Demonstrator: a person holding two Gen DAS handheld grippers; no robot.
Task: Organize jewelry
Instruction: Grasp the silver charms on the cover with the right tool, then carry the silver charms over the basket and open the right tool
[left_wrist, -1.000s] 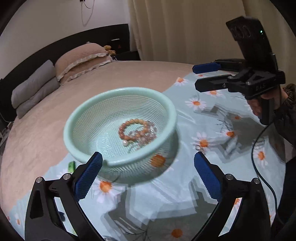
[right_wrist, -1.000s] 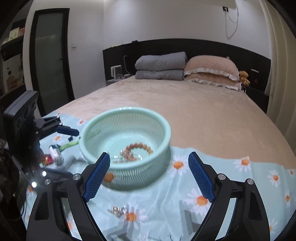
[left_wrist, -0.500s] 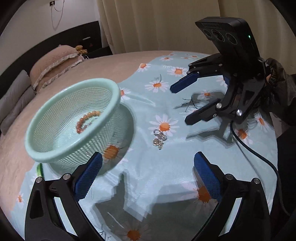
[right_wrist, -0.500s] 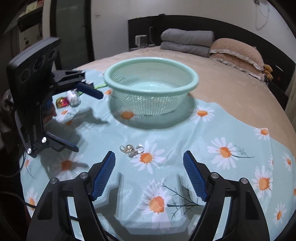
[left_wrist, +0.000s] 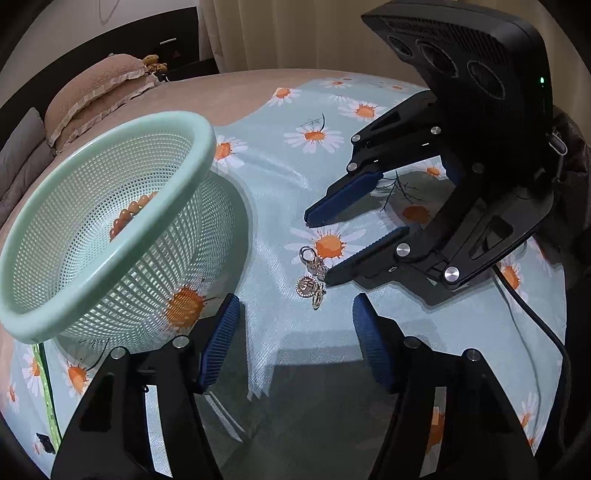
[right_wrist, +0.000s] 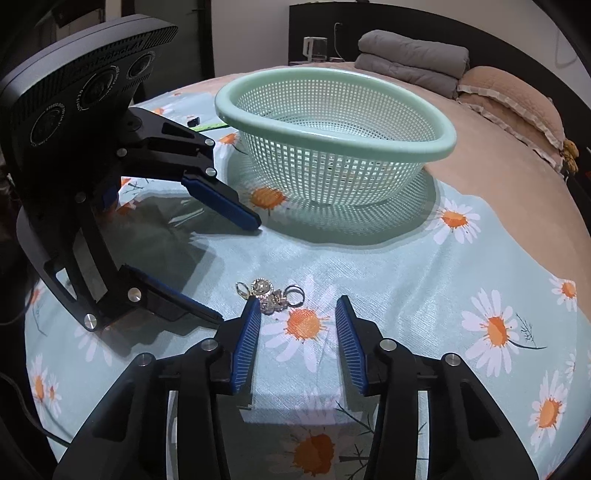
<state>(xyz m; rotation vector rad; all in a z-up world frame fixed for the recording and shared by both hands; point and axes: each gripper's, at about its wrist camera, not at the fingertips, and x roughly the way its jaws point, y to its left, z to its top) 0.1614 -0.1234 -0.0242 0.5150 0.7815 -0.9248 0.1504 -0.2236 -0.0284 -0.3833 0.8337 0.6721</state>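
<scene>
A small cluster of silver earrings (left_wrist: 311, 281) lies on the daisy-print cloth (left_wrist: 280, 184); it also shows in the right wrist view (right_wrist: 271, 293). A mint mesh basket (left_wrist: 110, 184) holding an orange bead bracelet (left_wrist: 131, 214) stands to the left; its wall shows in the right wrist view (right_wrist: 332, 162). My left gripper (left_wrist: 295, 321) is open and empty, just short of the earrings. My right gripper (right_wrist: 297, 317) is open, low over the cloth, its left fingertip touching the earrings. In the left wrist view the right gripper (left_wrist: 317, 247) straddles them from the far side.
The cloth covers the foot of a beige bed (right_wrist: 498, 155) with pillows (left_wrist: 99, 85) and folded grey blankets (right_wrist: 410, 55) at its head. A green strip (left_wrist: 46, 387) lies on the cloth behind the basket. A cable (left_wrist: 535, 332) trails from the right gripper.
Both grippers have dropped and closed in on the earrings from opposite sides. Both sets of jaws have narrowed a little but stay open. The basket has not moved.
</scene>
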